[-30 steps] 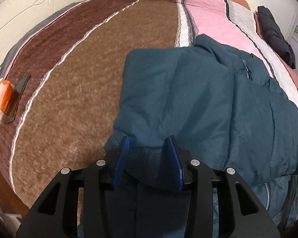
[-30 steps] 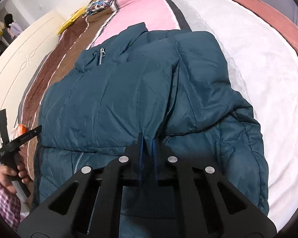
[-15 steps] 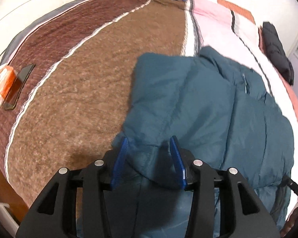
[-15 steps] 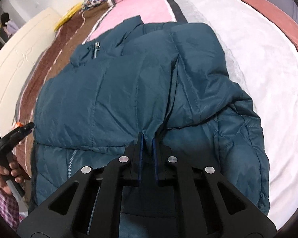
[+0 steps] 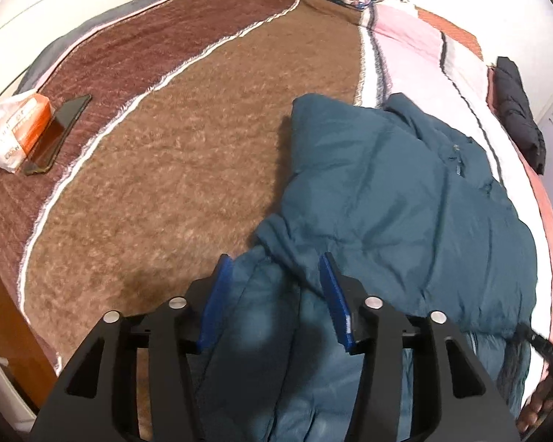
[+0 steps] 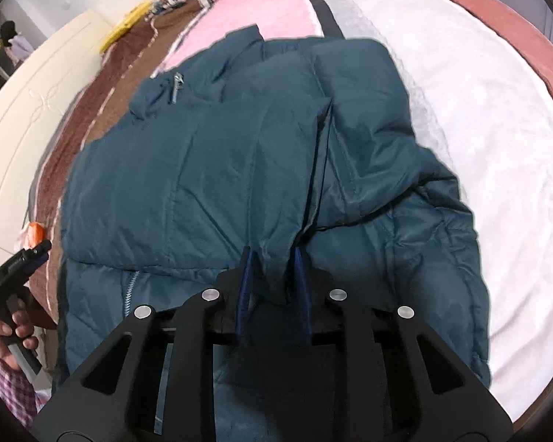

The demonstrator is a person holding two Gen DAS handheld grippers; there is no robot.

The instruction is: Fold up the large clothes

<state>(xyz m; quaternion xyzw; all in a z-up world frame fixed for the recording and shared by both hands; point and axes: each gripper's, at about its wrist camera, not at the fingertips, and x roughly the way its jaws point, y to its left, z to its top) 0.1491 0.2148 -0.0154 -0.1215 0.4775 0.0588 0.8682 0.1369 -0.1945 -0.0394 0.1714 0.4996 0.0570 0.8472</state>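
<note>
Your left gripper [image 5: 274,287], jaws widening, straddles the jacket [image 5: 405,199] hem; beside the jacket lie a phone [image 5: 57,130] and packet [image 5: 18,125]. Your right gripper [image 6: 272,287], jaws just parting, brackets a sleeve cuff [image 6: 274,276]; contact is unclear.

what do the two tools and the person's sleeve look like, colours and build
Both the left tool and the right tool are matte black angular frames with triangular cut-outs and round silver screw heads. Each carries two flat blue fingers. In the right wrist view, a pink and white checked sleeve shows at the lower left edge.

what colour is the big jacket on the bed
Dark teal jacket, clearest in the right wrist view.
</note>
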